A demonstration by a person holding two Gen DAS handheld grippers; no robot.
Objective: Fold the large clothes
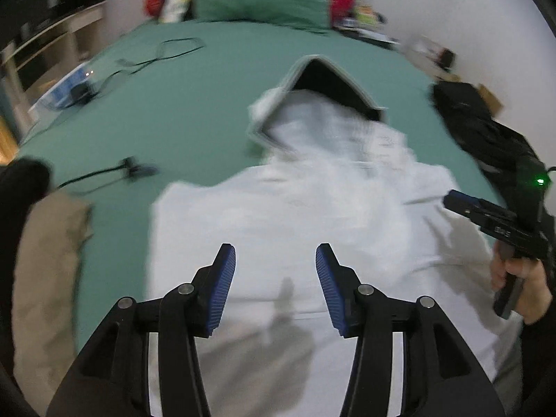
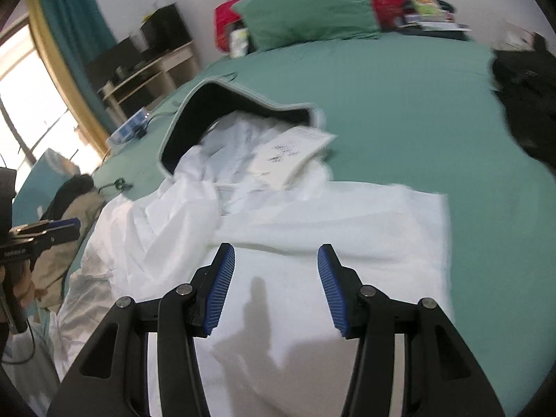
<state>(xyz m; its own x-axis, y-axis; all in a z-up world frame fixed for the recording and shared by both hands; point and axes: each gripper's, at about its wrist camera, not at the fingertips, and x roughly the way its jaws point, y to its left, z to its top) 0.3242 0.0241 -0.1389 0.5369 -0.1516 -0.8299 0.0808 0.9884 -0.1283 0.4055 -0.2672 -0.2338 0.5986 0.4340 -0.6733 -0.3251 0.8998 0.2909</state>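
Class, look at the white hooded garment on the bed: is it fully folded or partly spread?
Partly spread. The white garment has its body flat, hood open and left side rumpled.

Both pictures are round fisheye views with black corners, and straight things bend near the edges. The left wrist view is dim and smeared with blur, most on the white garment [image 1: 312,208] and the cables at the left, while the right wrist view is brighter and sharper, with strong daylight glare from the window [image 2: 31,104] at the upper left. Soft grey shadows of the fingers fall on the white cloth at the bottom middle of both frames.
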